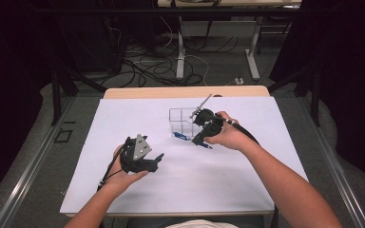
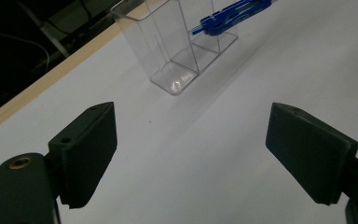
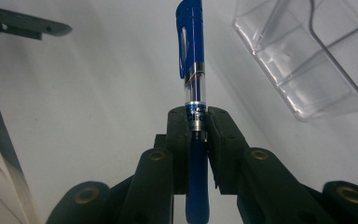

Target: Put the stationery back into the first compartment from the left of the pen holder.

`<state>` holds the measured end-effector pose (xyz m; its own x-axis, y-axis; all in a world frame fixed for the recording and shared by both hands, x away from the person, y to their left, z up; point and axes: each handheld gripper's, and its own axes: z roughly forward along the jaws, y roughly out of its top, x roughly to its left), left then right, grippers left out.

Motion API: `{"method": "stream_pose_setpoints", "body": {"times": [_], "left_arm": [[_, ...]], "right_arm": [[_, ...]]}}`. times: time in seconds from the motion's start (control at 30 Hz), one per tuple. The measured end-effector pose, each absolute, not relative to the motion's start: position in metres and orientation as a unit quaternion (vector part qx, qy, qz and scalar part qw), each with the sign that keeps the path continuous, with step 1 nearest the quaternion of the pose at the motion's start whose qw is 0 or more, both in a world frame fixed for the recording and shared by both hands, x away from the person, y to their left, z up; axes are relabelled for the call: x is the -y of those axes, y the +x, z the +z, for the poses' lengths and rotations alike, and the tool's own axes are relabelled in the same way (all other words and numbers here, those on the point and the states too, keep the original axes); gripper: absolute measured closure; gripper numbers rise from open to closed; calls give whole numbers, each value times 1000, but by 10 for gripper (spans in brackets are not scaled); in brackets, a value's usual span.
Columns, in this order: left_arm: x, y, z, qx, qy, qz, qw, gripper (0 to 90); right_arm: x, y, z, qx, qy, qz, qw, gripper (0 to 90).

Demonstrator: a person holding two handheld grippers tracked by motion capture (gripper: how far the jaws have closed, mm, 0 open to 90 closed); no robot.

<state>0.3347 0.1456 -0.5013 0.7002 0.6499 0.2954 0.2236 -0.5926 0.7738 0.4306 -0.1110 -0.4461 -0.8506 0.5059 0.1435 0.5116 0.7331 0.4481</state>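
Blue pen (image 3: 193, 93) clamped between right tongs (image 3: 197, 128) (cap outward).

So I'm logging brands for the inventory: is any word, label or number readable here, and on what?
None can be read.
Blue capped pen with clear barrel, clamped in the right tool: dark label band with pale print at the jaws, too blurred to read.
Clear plastic two-compartment holder: no lettering visible.
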Motion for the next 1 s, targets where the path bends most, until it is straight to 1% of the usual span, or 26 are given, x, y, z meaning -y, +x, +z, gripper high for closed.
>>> {"method": "stream_pose_setpoints", "body": {"times": [0.17,0.2,0.4,0.53,1.0], "left_arm": [[-137,330,-501,-228,853,298,364,203],[-137,330,-501,-224,853,301,363,216],[-131,328,-498,-201,853,322,358,292],[-127,327,-498,-173,857,344,343,338],[-109,325,-500,-76,857,415,295,408]], "right_arm": [[98,428,-447,936,-257,-239,10,797],[96,427,-447,936,-255,-242,18,797],[90,426,-450,939,-251,-235,19,797],[89,426,-451,940,-249,-233,20,797],[87,426,-453,940,-247,-233,29,797]]}}
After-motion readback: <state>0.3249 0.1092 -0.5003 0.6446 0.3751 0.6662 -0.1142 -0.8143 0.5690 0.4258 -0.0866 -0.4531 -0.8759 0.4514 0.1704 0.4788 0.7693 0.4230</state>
